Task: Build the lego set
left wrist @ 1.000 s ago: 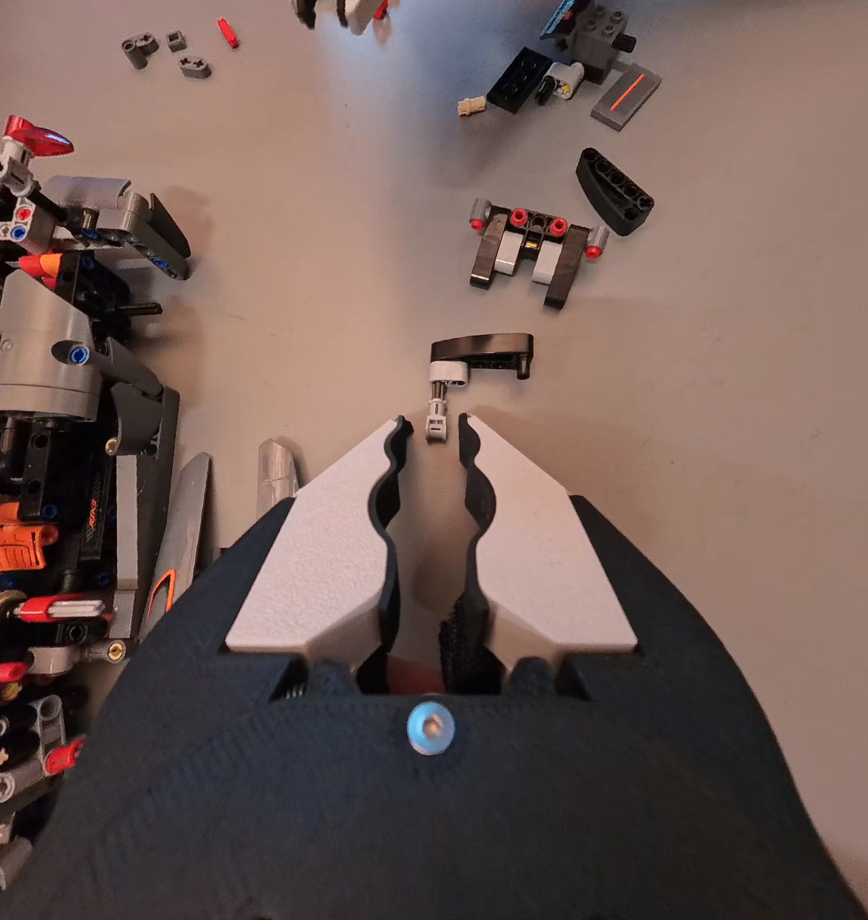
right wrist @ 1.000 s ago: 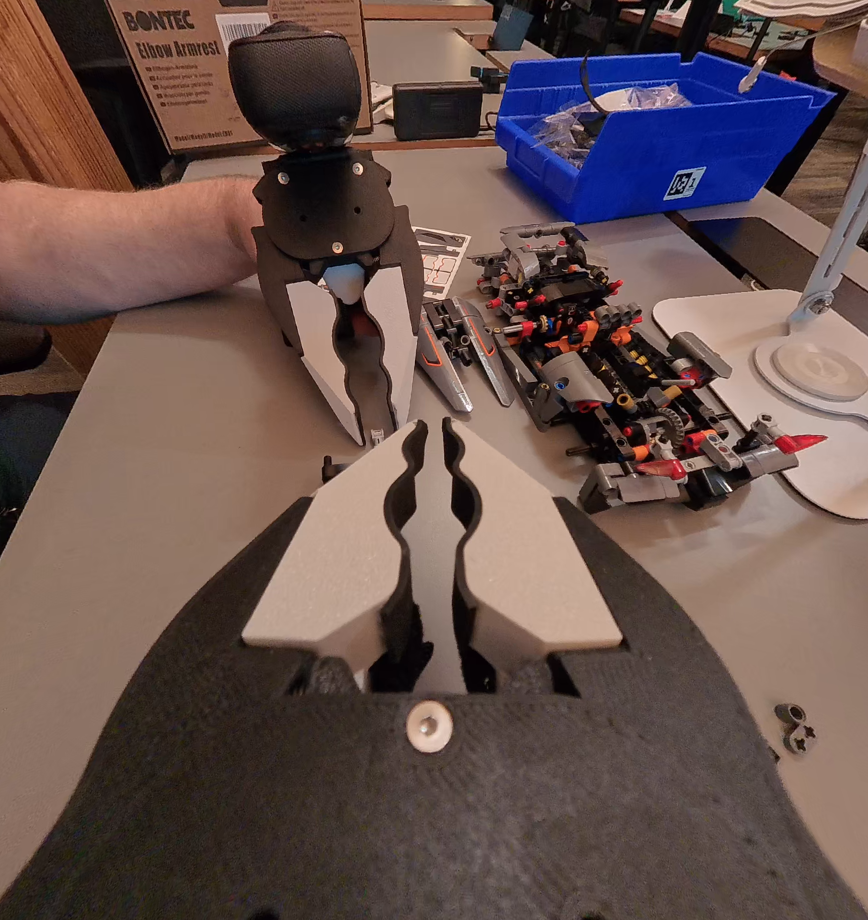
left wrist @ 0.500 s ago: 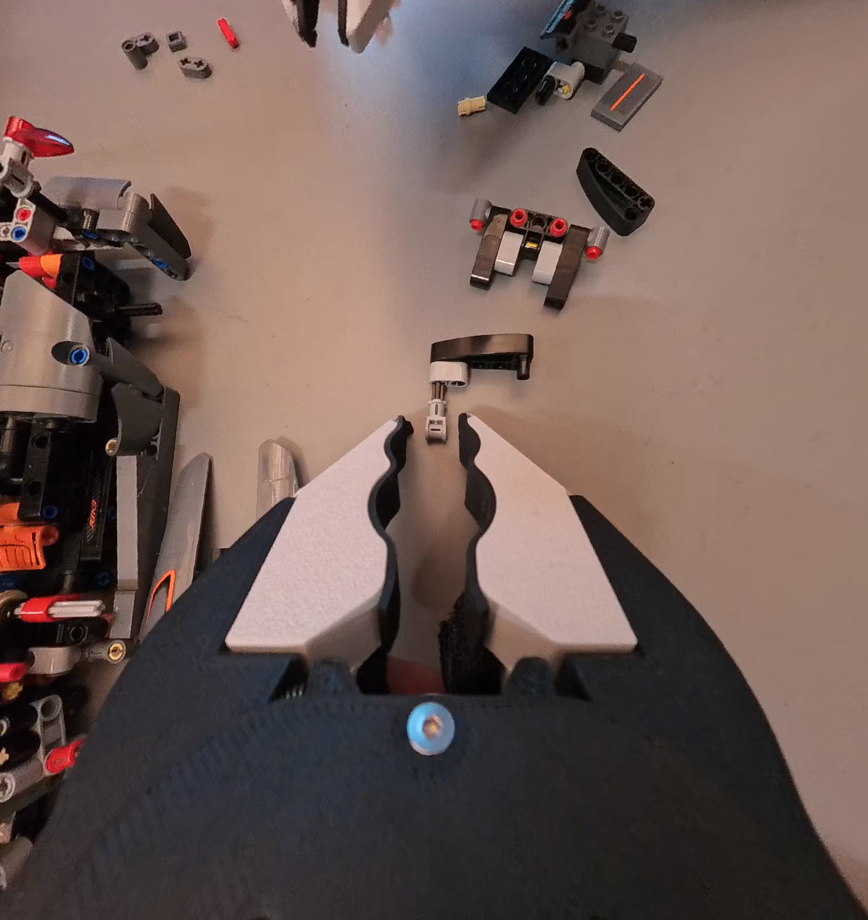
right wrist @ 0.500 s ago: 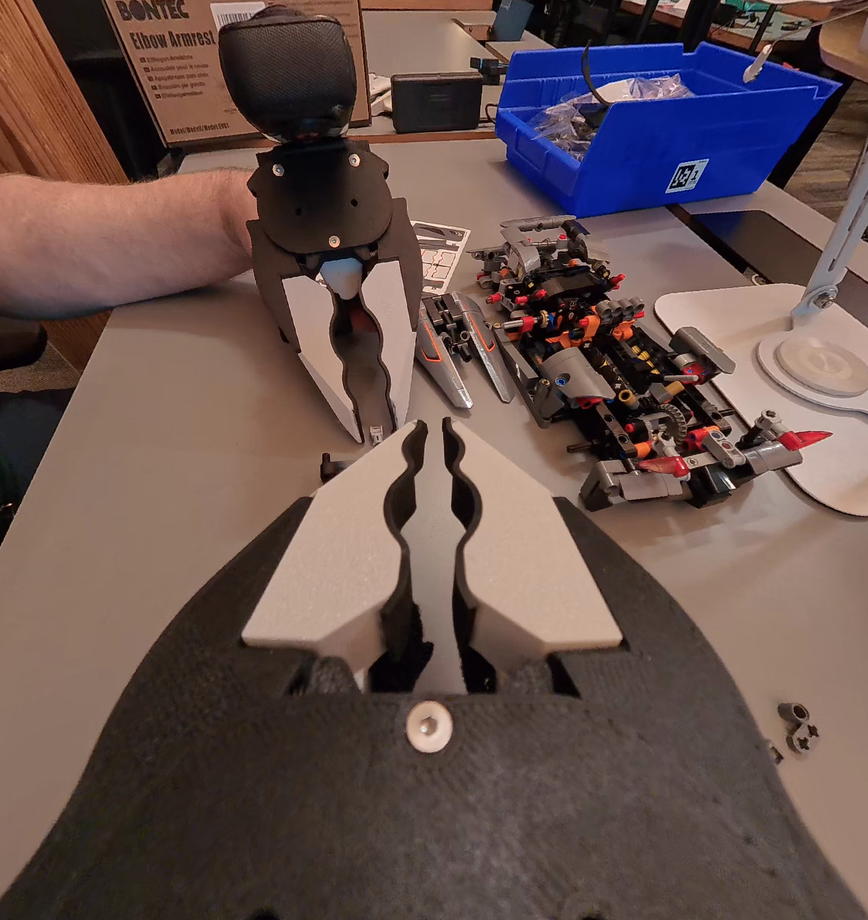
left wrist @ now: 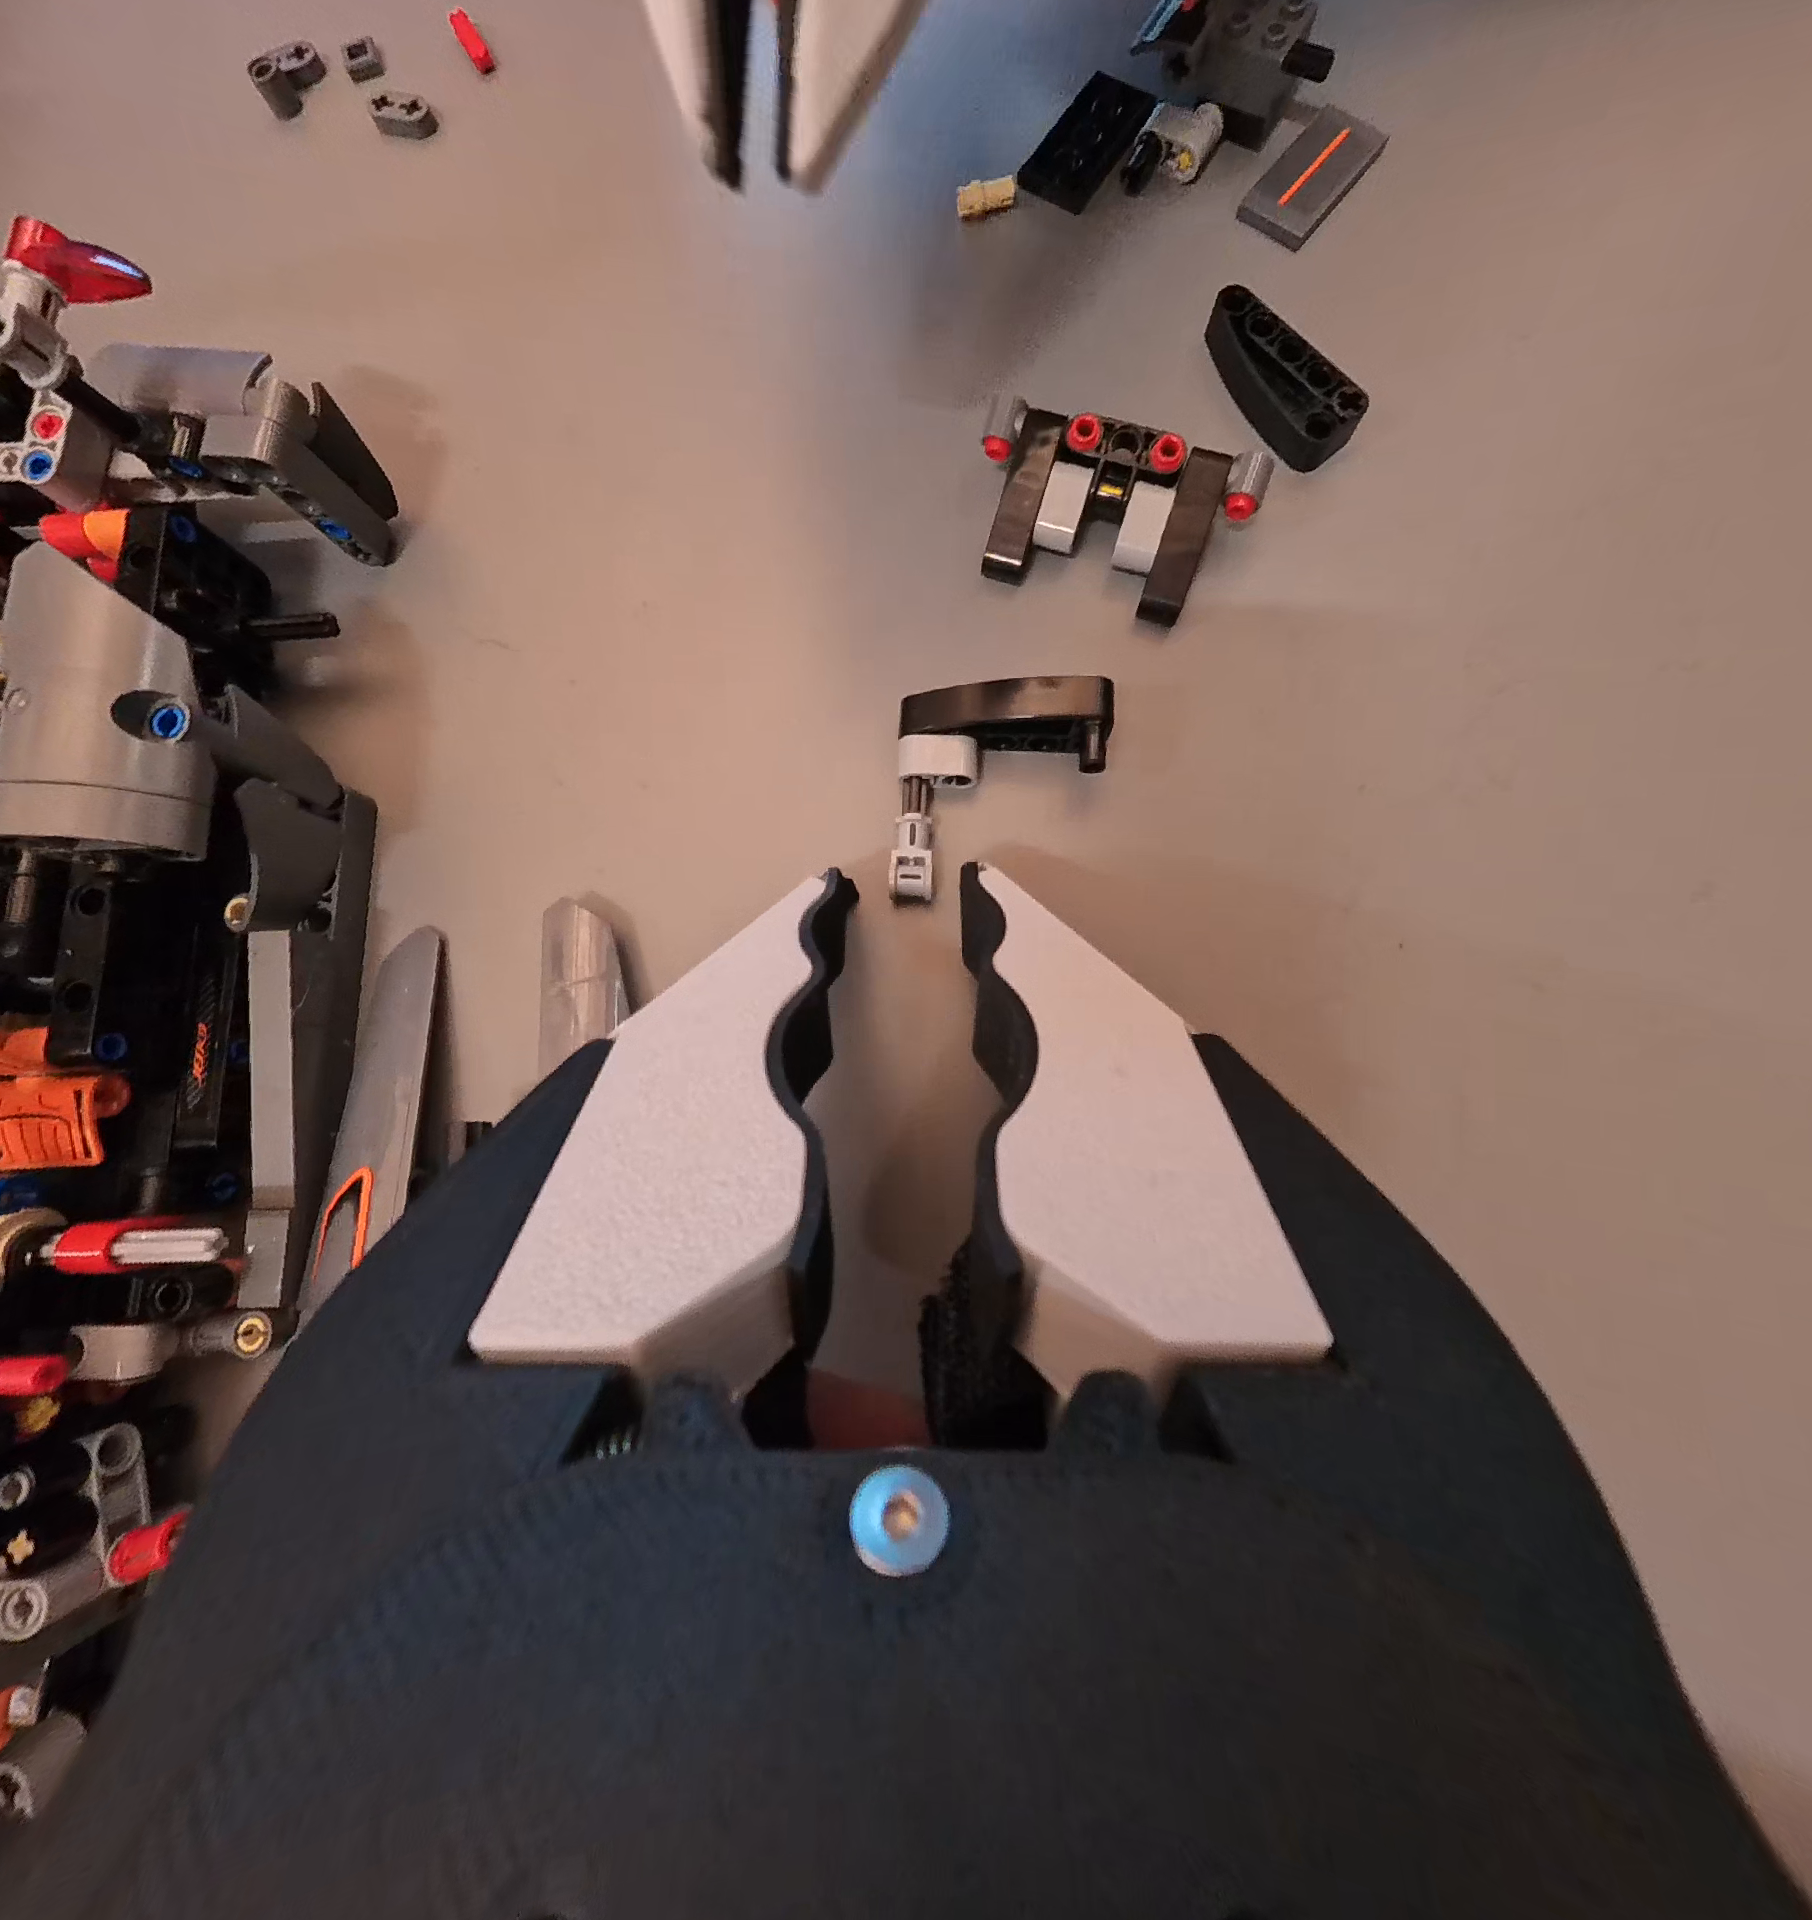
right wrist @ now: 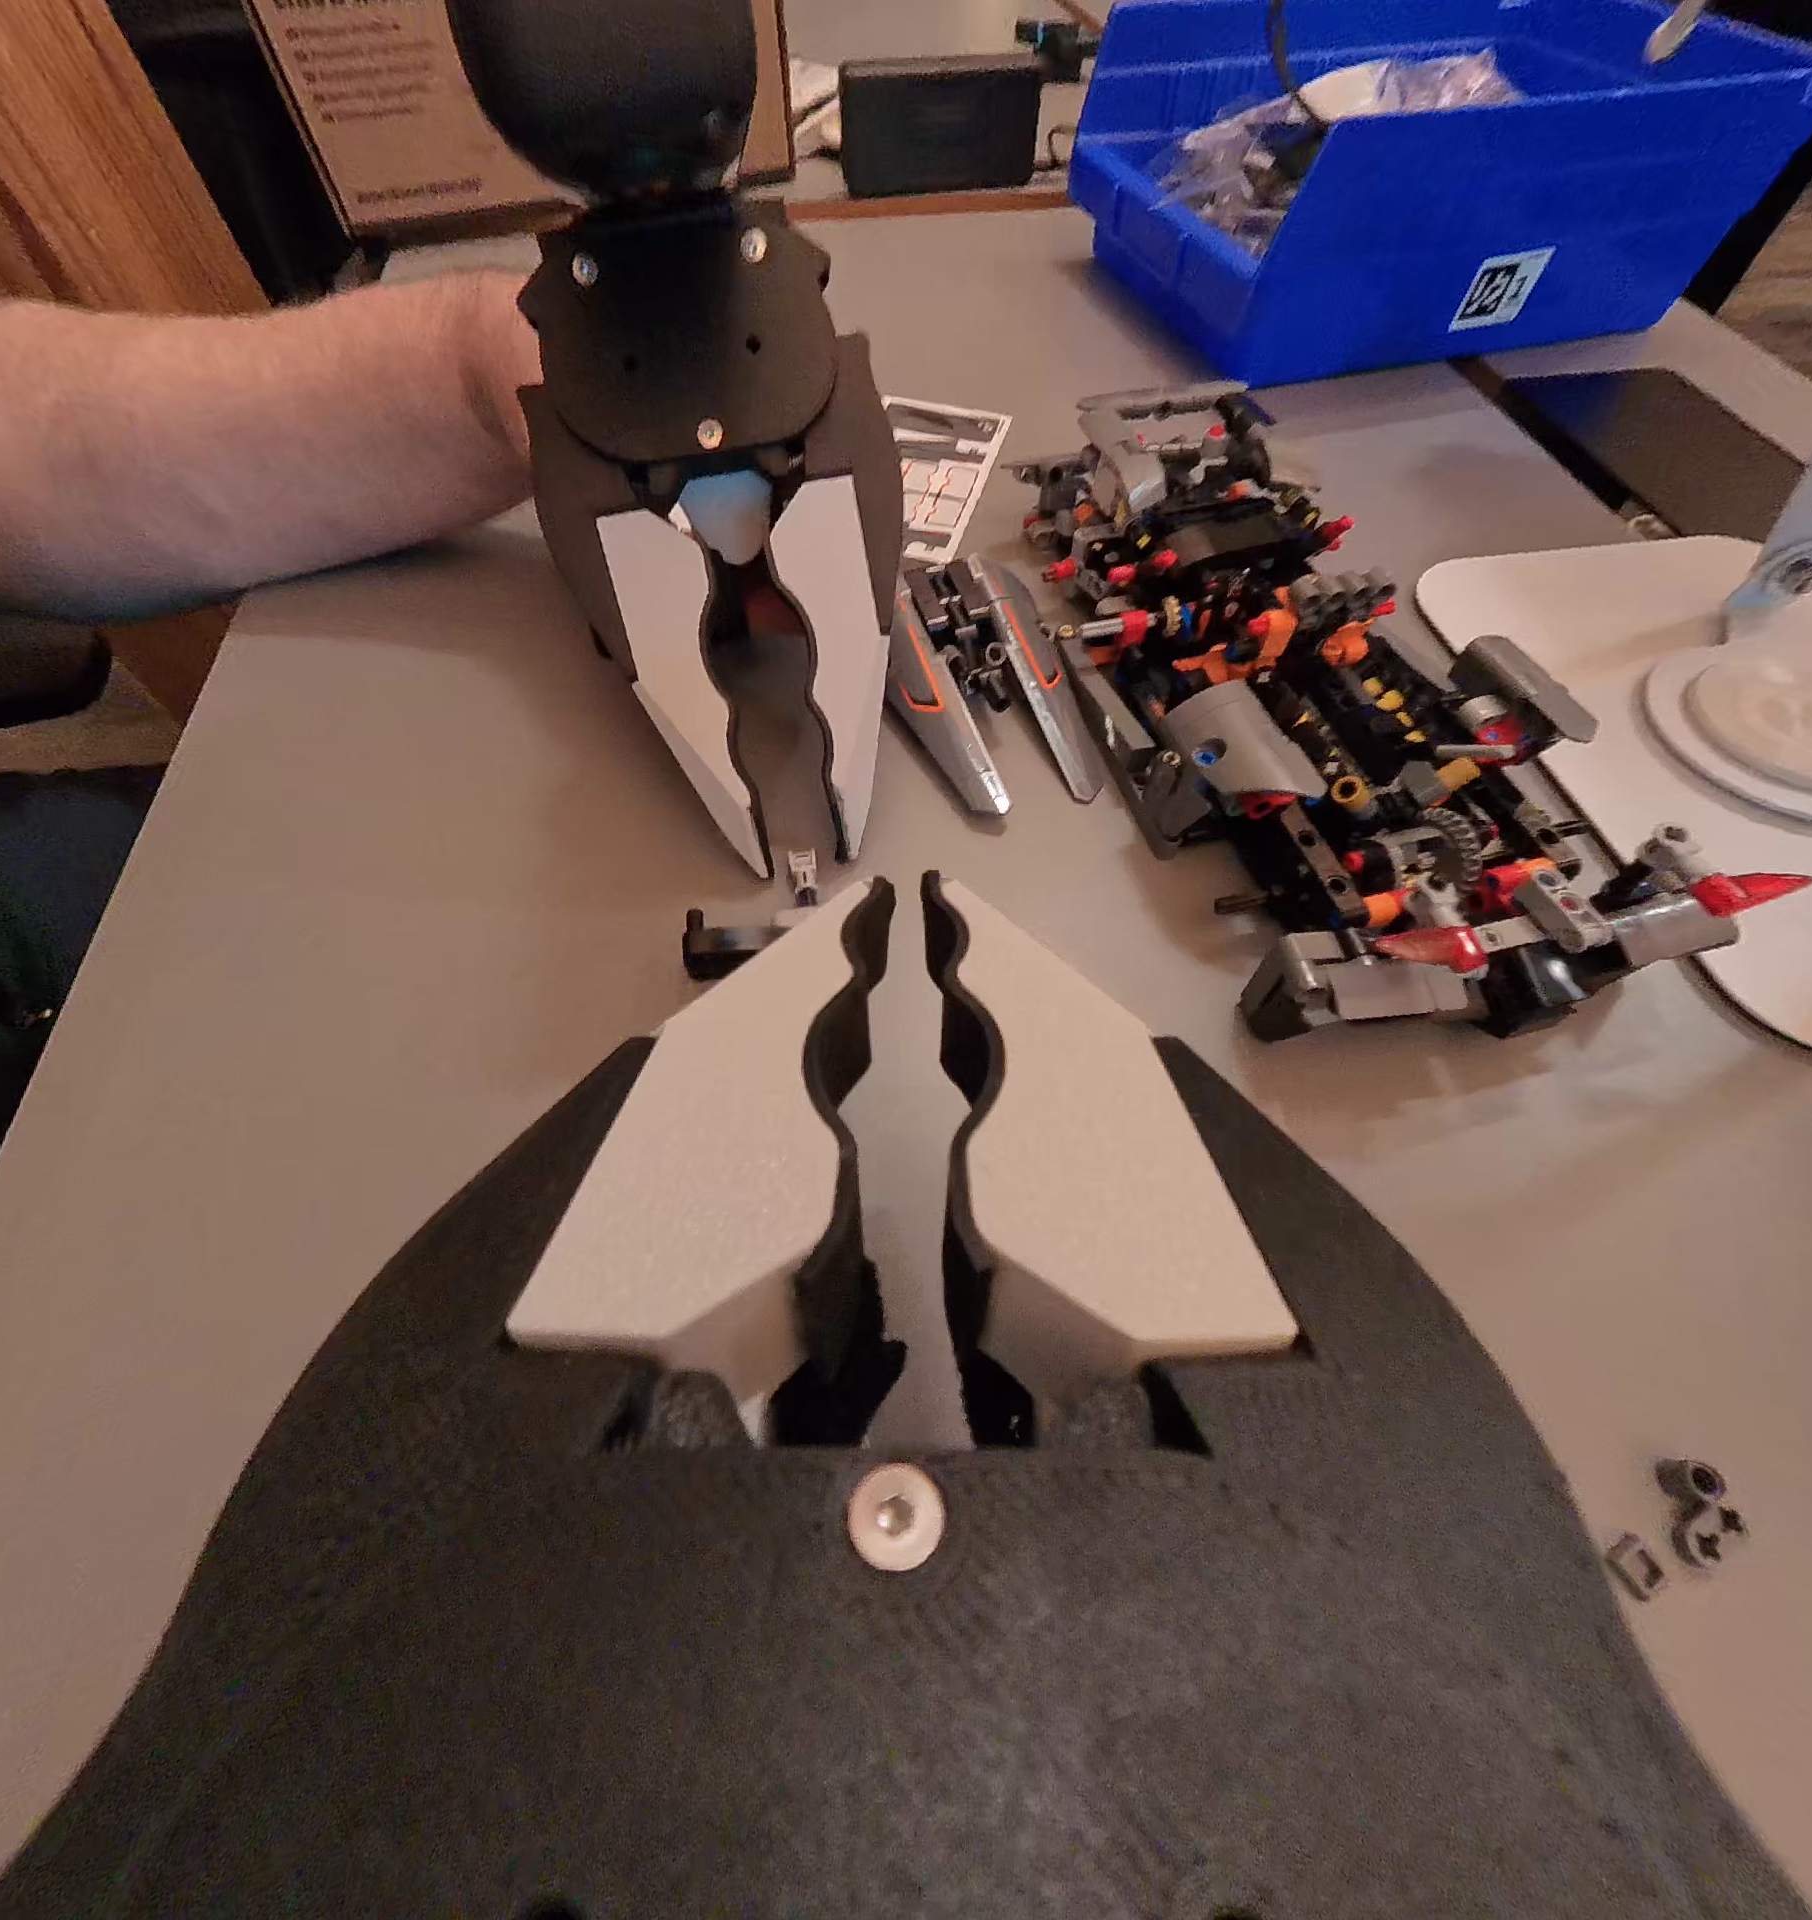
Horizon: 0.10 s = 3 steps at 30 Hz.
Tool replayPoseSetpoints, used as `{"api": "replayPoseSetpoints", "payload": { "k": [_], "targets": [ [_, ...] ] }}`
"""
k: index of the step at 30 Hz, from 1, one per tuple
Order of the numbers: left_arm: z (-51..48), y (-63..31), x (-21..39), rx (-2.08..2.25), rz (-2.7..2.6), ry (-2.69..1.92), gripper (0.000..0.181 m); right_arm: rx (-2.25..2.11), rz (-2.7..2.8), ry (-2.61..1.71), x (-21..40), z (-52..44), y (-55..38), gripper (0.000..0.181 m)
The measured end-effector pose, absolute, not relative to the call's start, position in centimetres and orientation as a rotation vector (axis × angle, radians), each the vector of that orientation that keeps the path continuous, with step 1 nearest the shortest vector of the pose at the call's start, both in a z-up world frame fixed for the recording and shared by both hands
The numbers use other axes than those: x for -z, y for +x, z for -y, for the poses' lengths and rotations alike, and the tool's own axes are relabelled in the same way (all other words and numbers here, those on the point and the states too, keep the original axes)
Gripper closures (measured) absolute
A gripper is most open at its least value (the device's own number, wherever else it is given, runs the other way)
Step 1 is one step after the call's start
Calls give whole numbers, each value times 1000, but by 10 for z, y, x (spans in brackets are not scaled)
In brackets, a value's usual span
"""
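Observation:
A small assembly lies on the grey table: a black curved panel (left wrist: 1006,712) joined by an axle to a white connector (left wrist: 912,873). My left gripper (left wrist: 907,883) is open, tips on the table on either side of the white connector, with gaps on both sides. In the right wrist view the left gripper (right wrist: 798,854) stands tip-down over the connector (right wrist: 800,862), and the black panel (right wrist: 720,935) is partly hidden. My right gripper (right wrist: 907,888) is empty, its fingers a narrow gap apart, just in front of that assembly. Its fingertips (left wrist: 819,125) show at the top of the left wrist view.
The part-built lego car (right wrist: 1349,727) lies right of the grippers, with silver panels (right wrist: 985,696) beside it. A black-and-white sub-assembly with red pins (left wrist: 1120,499), a black curved beam (left wrist: 1286,379) and small loose parts (left wrist: 1193,114) lie nearby. A blue bin (right wrist: 1401,239), a lamp base (right wrist: 1608,665) and a person's arm (right wrist: 206,447) are behind. My hands' fingertips stand some 10 cm from each other. The part-built lego car (right wrist: 1349,727) is about 15 cm from both grippers' fingertips.
My right gripper has moved forward toward the left gripper and the small assembly; its tips reach farther into the left wrist view. The left gripper has not moved.

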State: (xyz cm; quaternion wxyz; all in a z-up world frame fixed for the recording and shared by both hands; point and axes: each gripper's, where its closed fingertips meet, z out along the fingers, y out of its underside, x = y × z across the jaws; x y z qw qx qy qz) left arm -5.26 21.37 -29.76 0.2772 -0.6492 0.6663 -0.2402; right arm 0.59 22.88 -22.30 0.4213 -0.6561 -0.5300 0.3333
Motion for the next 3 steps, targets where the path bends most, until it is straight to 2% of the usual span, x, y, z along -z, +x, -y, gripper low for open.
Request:
{"api": "replayPoseSetpoints", "payload": {
  "k": [1,3],
  "targets": [
    [-214,-53,298,647,-1789,-1743,161,-831,1359,-1653,227,-226,5,178],
    [-214,-53,298,648,-1789,-1744,161,-824,1424,-1685,239,-220,2,178]
  ]
}}
